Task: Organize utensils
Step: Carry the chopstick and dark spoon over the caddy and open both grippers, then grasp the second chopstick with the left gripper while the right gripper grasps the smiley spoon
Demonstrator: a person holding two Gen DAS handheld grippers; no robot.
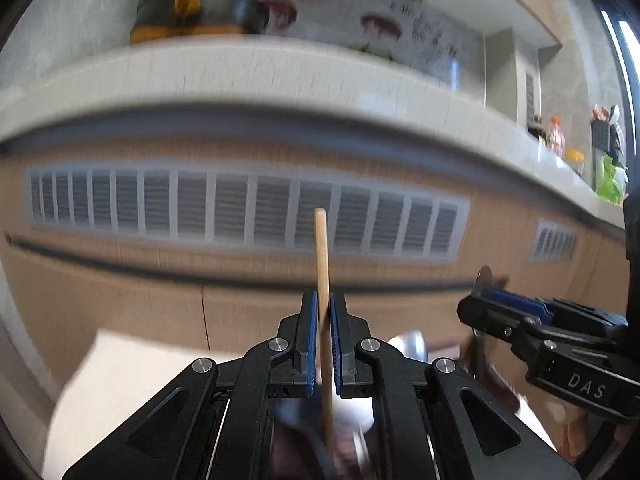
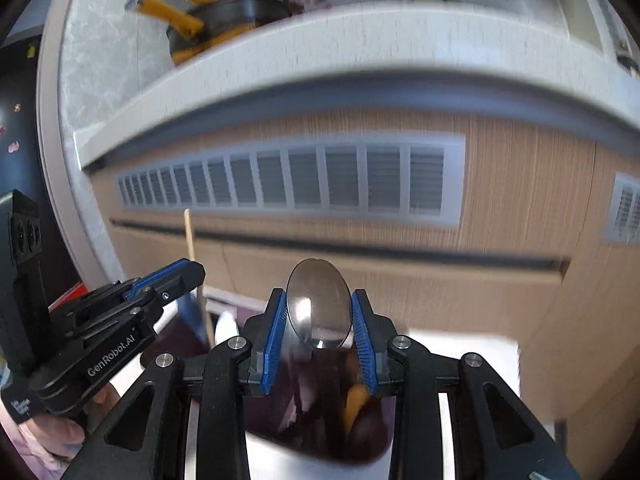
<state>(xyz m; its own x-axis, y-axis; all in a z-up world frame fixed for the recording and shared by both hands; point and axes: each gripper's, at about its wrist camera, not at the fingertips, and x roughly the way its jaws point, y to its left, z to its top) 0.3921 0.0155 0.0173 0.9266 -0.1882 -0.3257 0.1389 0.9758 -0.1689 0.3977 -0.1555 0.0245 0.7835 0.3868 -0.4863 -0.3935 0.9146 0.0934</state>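
Between the left gripper (image 1: 324, 300)'s blue pads stands a wooden chopstick (image 1: 321, 252), clamped upright, its blunt tip rising well past the fingertips toward the slatted vent (image 1: 240, 212) on the cabinet front. Just beside it, the right gripper (image 2: 319, 300) clasps a metal spoon (image 2: 319, 300) by the bowl, which rises above the fingertips. Ahead of both fingers overhangs the pale counter edge (image 2: 320, 40) (everything there is blurred). Below the fingers lies a dark, cluttered container, contents unclear.
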